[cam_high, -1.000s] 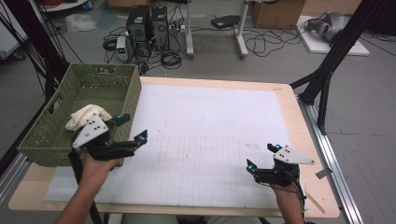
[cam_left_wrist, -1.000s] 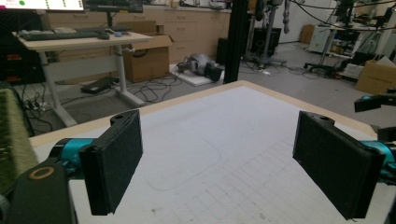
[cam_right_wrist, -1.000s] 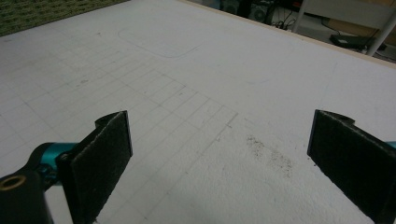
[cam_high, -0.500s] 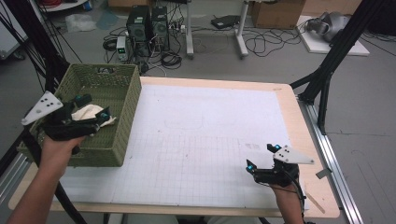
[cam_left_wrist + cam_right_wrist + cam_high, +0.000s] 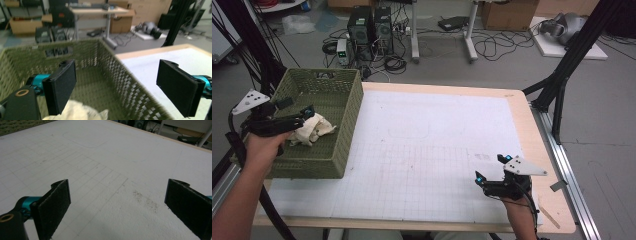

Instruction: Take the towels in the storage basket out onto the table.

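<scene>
Step in hand: cloth lies in the basket. Left tool hangs released just above the cloth, grasping nothing. Right tool rests released on the counter. Next move likely calls for withdrawing the left tool clear of the basket

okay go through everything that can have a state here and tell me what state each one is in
left gripper: open, jaws wide apart over the basket, holding nothing.
right gripper: open, low over the mat, holding nothing.
cloth: crumpled, lying inside the basket.
basket: upright at the table's left edge.
</scene>
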{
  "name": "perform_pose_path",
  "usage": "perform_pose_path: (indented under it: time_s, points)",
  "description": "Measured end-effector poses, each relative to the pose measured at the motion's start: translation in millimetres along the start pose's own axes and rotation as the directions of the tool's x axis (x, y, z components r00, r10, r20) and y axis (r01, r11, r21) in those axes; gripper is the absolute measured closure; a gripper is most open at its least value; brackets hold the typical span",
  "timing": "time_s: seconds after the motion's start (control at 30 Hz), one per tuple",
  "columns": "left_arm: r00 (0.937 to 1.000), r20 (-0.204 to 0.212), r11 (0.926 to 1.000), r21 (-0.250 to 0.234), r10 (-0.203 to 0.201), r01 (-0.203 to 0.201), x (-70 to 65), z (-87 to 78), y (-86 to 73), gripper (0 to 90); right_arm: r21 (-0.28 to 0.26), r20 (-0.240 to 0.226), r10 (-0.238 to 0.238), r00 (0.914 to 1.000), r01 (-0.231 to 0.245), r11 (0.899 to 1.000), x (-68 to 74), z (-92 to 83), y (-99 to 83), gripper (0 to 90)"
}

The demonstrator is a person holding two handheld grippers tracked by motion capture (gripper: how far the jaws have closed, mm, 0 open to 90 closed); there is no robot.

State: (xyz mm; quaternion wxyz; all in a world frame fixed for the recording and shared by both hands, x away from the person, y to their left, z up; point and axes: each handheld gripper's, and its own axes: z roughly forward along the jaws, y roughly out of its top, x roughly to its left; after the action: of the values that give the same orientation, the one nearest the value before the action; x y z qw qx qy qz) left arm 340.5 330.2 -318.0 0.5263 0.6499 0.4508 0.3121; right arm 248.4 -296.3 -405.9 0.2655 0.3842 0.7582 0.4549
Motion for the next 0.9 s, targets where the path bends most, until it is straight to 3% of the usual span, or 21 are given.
perform_pose_path:
  time_s: [0.13, 0.23, 0.33, 0.47, 0.57, 0.6, 0.8, 0.9]
  points:
    - [0.9998, -0.018, 0.9996, 0.027, -0.01, 0.011, 10.6, 5.5, -2.8, 16.5, 0.005, -0.001, 0.005, 1.0, -0.005, 1.0, 0.0, 0.3, 0.1, 5.6]
    - [0.9969, -0.073, 0.9955, 0.087, -0.031, 0.037, 25.8, 14.3, -11.0, 16.6, 0.009, -0.004, 0.004, 1.0, -0.004, 1.0, 0.6, 1.1, 0.0, 5.6]
    - [0.9943, -0.099, 0.9915, 0.119, -0.04, 0.052, 33.0, 18.6, -17.8, 16.6, 0.01, -0.004, 0.003, 1.0, -0.003, 1.0, 0.5, 1.0, -0.2, 5.7]
    - [0.9918, -0.125, 0.9804, 0.19, -0.03, 0.053, 39.8, 26.2, -27.5, 16.8, 0.015, -0.002, 0.007, 1.0, -0.007, 1.0, -0.1, 1.8, -1.3, 5.7]
    - [0.9884, -0.141, 0.9696, 0.228, -0.057, 0.089, 44.6, 31.9, -29.7, 17.4, 0.022, -0.001, 0.006, 1.0, -0.006, 1.0, 0.2, 2.3, -1.4, 5.7]
    - [0.9884, -0.141, 0.9696, 0.228, -0.057, 0.089, 44.6, 31.9, -29.7, 18.6, 0.024, 0.002, 0.005, 1.0, -0.005, 1.0, 0.7, 2.3, -1.3, 5.7]
    - [0.9822, -0.18, 0.9434, 0.314, -0.052, 0.108, 55.1, 46.7, -34.6, 20.4, 0.025, 0.0, 0.001, 1.0, -0.001, 1.0, 2.0, 3.1, -0.7, 5.7]
    - [0.9783, -0.2, 0.9156, 0.381, -0.052, 0.127, 56.7, 54.3, -39.6, 20.3, 0.027, 0.0, -0.002, 1.0, 0.002, 1.0, 2.1, 3.9, -1.2, 5.6]
